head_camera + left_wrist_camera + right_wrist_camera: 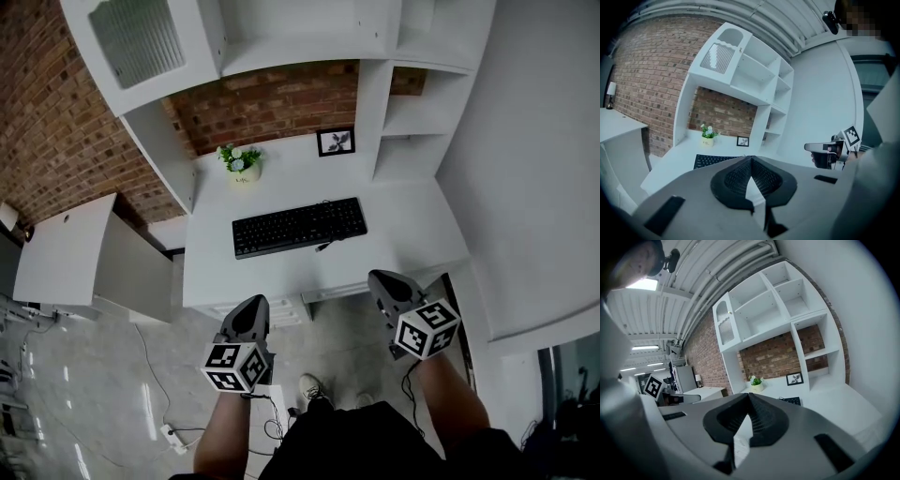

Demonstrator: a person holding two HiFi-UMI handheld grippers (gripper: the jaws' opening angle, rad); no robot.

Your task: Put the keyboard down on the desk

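Two grippers are hovering in your hands short of the desk [403, 220], out over the floor; the left gripper [251, 306] is pointing at the desk's front edge on one side, the right gripper [382, 279] on the other. You are holding both pairs of jaws pressed together at the tips, and nothing is sitting between them; the left gripper [751, 160] is showing its ribbed pads meeting in a point in its own view, and the right gripper [749, 396] is showing the same in its view.

The keyboard [298, 226] is lying flat on the desk, near the middle and slightly slanted; it is resting well apart from both sets of fingers, beyond their tips, and neither gripper is touching it. In the left gripper view the keyboard [710, 161] is peeking out just left of the jaws; in the right gripper view only an end of it [791, 401] is showing, right of the jaws.

A plant [242, 161] is standing behind the keyboard's left end; a frame [336, 142] is standing behind its right end.
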